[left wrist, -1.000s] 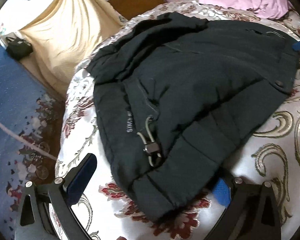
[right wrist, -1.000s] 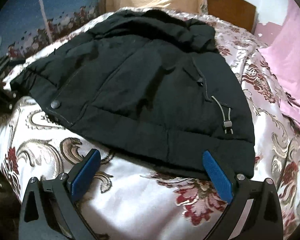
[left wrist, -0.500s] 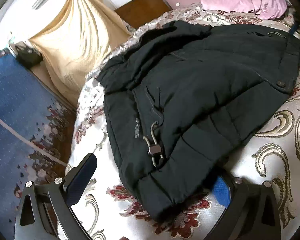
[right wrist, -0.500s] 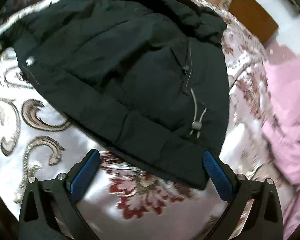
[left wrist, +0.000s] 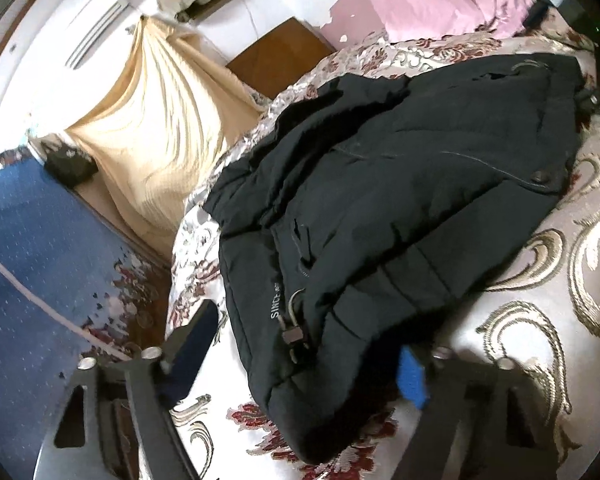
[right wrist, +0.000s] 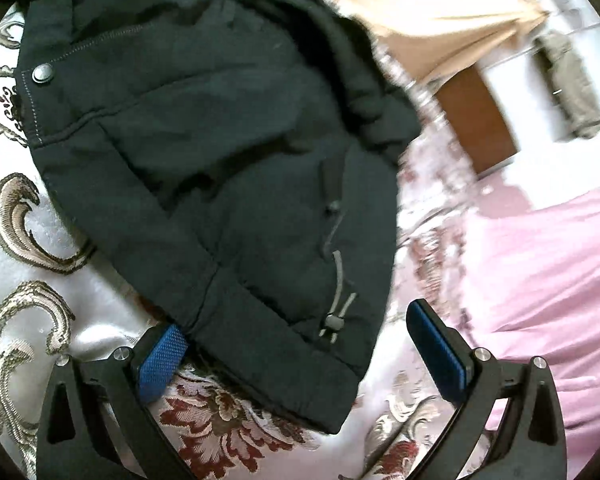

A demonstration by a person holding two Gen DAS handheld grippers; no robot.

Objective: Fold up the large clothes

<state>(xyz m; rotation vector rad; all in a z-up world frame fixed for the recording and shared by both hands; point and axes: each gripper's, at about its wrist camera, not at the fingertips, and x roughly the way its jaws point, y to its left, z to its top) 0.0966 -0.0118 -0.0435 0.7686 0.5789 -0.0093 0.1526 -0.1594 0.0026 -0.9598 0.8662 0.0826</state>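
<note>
A folded black padded jacket (left wrist: 400,200) lies on the patterned bed cover (left wrist: 540,340). It also fills the right wrist view (right wrist: 204,152). My left gripper (left wrist: 304,356) is open; the jacket's hem corner with a grey drawcord and toggle (left wrist: 294,334) lies between its fingers, and the right blue pad (left wrist: 412,376) is partly under the hem. My right gripper (right wrist: 300,352) is open around the opposite hem corner, where another drawcord toggle (right wrist: 332,322) lies. Neither gripper holds the fabric.
A pink quilt (right wrist: 540,280) lies on the bed beside the jacket. A cream curtain (left wrist: 156,128) hangs past the bed's edge, over a blue carpet (left wrist: 32,280) with a white cable. A brown wooden board (left wrist: 276,56) stands by the white wall.
Both grippers have moved in toward the jacket's hem corners. The right wrist view has swung so the jacket now fills the upper left and the pink quilt shows at the right.
</note>
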